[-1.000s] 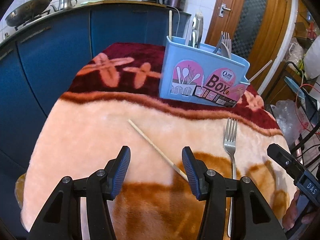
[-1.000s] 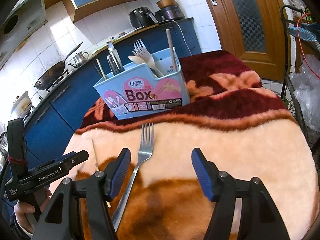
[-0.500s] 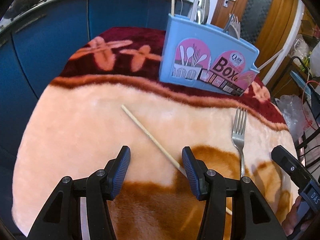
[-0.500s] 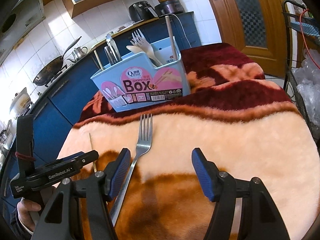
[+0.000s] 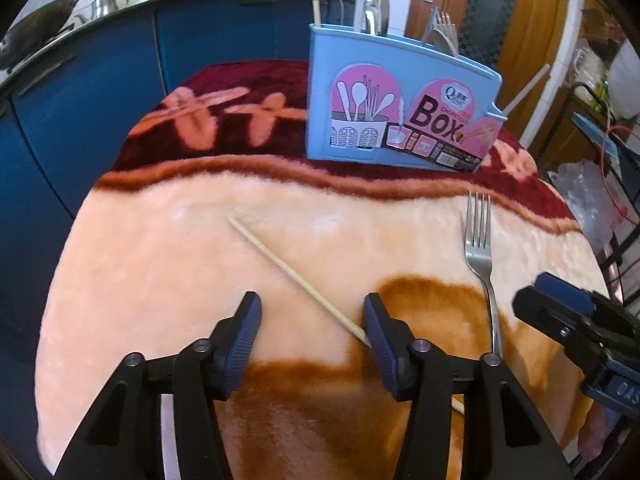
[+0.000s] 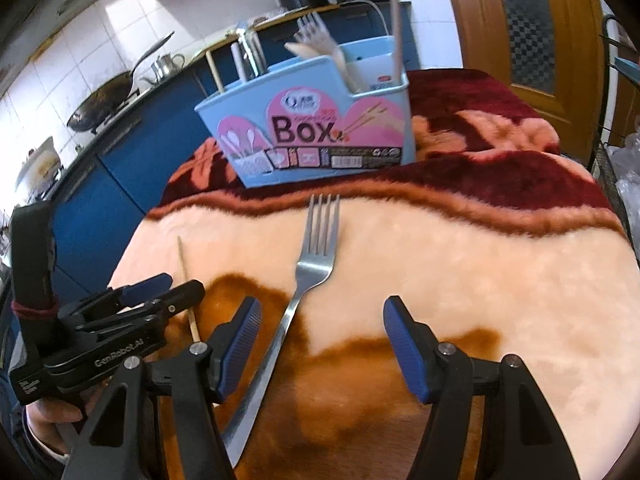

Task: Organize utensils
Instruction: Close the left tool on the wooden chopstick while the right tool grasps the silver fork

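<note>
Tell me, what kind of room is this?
It looks like a home kitchen. A wok and a metal kettle sit on the counter above blue cabinets, and a blue utensil box full of cutlery stands on a table covered with a fuzzy blanket.

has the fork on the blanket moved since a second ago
No. The fork lies where it did, tines just short of the dark red band before the blue box; only the cameras shifted.

Home kitchen – wok (image 6: 102,102), kettle (image 6: 166,65), likely stove
</note>
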Action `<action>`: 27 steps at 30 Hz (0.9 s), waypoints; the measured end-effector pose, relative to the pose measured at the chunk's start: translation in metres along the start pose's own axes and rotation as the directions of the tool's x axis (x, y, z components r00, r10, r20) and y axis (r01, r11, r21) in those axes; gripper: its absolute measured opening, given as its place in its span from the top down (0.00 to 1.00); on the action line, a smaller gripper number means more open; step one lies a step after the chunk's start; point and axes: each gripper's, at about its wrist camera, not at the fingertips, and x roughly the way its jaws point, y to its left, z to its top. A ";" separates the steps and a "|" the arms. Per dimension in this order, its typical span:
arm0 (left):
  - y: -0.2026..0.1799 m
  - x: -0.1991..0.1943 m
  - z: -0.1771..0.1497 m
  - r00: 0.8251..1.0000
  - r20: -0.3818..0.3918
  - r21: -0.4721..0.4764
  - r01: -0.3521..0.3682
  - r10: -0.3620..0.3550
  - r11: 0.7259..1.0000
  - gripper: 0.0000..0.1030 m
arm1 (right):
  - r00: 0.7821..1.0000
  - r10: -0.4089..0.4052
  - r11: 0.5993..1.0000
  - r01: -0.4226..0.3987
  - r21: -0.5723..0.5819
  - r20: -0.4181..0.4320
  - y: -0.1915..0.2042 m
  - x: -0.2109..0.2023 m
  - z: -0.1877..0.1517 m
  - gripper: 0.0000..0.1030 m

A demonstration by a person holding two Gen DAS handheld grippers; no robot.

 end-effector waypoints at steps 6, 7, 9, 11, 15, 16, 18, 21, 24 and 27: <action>0.010 -0.006 0.002 0.998 -0.033 0.047 0.048 -0.047 0.998 0.76 | 0.999 -0.026 0.998 0.024 -0.052 -0.032 0.008 0.008 0.010 0.35; 0.013 -0.007 0.002 0.998 -0.041 0.055 0.054 -0.051 0.997 0.77 | 0.999 -0.032 0.998 0.030 -0.059 -0.037 0.009 0.009 0.013 0.35; 0.018 -0.007 0.002 0.997 -0.056 0.063 0.059 -0.055 0.996 0.78 | 0.998 -0.038 0.997 0.035 -0.070 -0.044 0.009 0.013 0.016 0.35; 0.023 -0.008 0.004 0.997 -0.067 0.075 0.046 -0.041 0.996 0.78 | 0.998 -0.044 0.996 0.040 -0.079 -0.049 0.009 0.016 0.021 0.35; 0.035 -0.011 0.007 0.997 -0.072 0.078 0.004 0.002 0.997 0.79 | 0.999 -0.033 0.996 0.030 -0.079 -0.038 0.007 0.019 0.027 0.35; 0.039 -0.011 0.008 0.997 -0.072 0.072 0.000 0.005 0.997 0.79 | 0.999 -0.026 0.997 0.023 -0.075 -0.035 0.006 0.020 0.027 0.35; 0.048 -0.011 0.011 0.997 -0.074 0.042 0.024 -0.021 0.999 0.75 | 0.999 -0.018 0.998 0.016 -0.067 -0.032 0.004 0.022 0.028 0.35; 0.062 -0.006 0.016 0.996 -0.078 -0.020 0.046 -0.048 0.999 0.68 | 0.999 -0.017 0.998 0.015 -0.064 -0.033 0.002 0.025 0.029 0.35; 0.074 0.000 0.021 0.996 -0.077 -0.057 0.032 -0.037 0.998 0.68 | 0.999 -0.016 0.998 0.014 -0.068 -0.034 0.000 0.028 0.029 0.35; 0.080 0.007 0.025 0.995 -0.084 -0.093 0.041 -0.049 0.995 0.68 | 0.999 -0.013 0.997 0.010 -0.071 -0.037 0.000 0.029 0.032 0.36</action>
